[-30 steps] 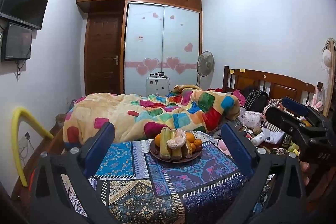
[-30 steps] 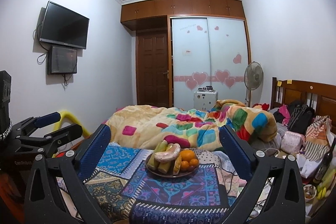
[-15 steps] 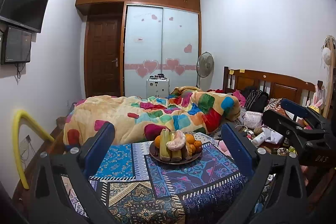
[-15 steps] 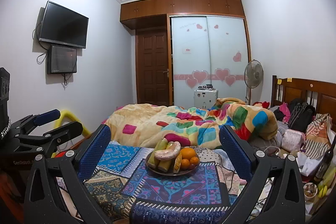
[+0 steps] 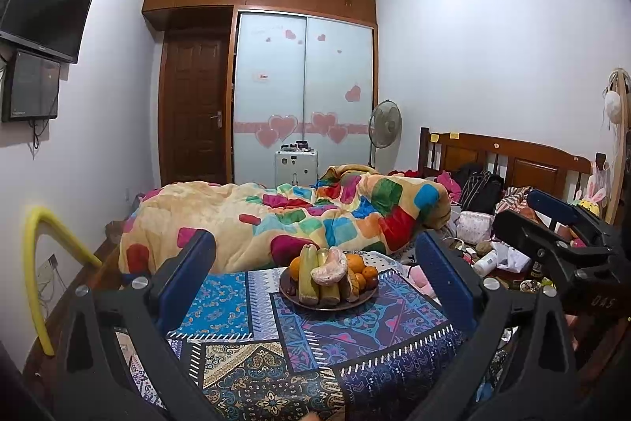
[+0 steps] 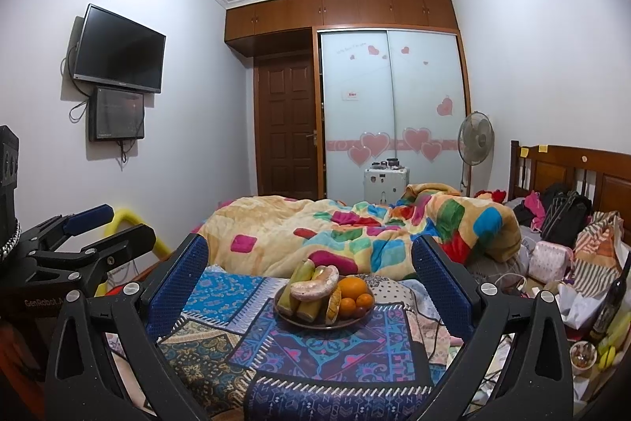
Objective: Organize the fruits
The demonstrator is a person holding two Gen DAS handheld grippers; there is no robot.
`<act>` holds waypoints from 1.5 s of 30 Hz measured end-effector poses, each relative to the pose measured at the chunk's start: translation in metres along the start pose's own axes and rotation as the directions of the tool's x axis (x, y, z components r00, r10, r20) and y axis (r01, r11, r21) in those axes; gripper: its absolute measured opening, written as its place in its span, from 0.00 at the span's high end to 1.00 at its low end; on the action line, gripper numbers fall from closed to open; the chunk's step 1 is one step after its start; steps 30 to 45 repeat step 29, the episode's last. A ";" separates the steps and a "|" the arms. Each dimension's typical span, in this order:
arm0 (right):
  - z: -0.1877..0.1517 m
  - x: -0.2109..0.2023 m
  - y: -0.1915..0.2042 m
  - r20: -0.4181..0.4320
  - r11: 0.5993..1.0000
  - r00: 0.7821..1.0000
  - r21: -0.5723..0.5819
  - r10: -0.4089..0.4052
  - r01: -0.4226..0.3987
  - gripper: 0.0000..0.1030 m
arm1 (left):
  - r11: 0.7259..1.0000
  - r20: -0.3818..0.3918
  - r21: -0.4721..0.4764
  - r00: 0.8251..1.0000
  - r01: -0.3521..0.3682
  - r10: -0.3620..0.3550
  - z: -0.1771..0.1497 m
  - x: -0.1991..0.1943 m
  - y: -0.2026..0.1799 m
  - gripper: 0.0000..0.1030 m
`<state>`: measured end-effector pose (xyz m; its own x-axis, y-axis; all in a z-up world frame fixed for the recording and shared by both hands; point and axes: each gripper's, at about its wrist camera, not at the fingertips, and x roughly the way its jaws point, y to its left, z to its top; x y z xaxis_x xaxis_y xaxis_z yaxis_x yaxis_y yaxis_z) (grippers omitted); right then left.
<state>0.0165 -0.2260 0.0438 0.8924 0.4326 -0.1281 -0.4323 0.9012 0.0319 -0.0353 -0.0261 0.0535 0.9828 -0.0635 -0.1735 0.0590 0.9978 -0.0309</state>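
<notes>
A dark round plate (image 5: 294,296) (image 6: 284,316) piled with fruit stands on a patterned blue cloth (image 5: 315,338) (image 6: 315,350). On it lie green-yellow bananas (image 5: 307,277) (image 6: 301,273), oranges (image 5: 355,263) (image 6: 352,287) and a pinkish peeled piece (image 5: 328,269) (image 6: 314,287) on top. My left gripper (image 5: 315,271) is open and held back from the plate, nothing between its blue pads. My right gripper (image 6: 309,269) is likewise open and apart from the plate. Each gripper also shows at the edge of the other's view.
A bed with a colourful quilt (image 5: 299,212) lies just behind the cloth. Clutter of bags and bottles (image 6: 572,263) fills the right side. A yellow foam tube (image 5: 35,263) stands at the left wall. A wardrobe (image 6: 394,113) and a fan (image 6: 475,141) are at the back.
Both views have tilted slightly upward, so the plate sits a little lower in frame. Both grippers stay open.
</notes>
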 end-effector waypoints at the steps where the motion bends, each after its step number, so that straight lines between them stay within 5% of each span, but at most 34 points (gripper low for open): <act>1: 0.000 0.000 0.000 0.001 1.000 1.000 0.000 0.001 -0.001 0.00 | 1.000 -0.002 0.003 1.000 0.005 -0.005 0.000 0.000 0.000 0.00; 45: -0.004 -0.004 -0.001 -0.002 1.000 1.000 0.007 -0.005 0.005 0.00 | 1.000 -0.005 -0.002 1.000 0.028 -0.028 0.001 -0.006 0.000 0.00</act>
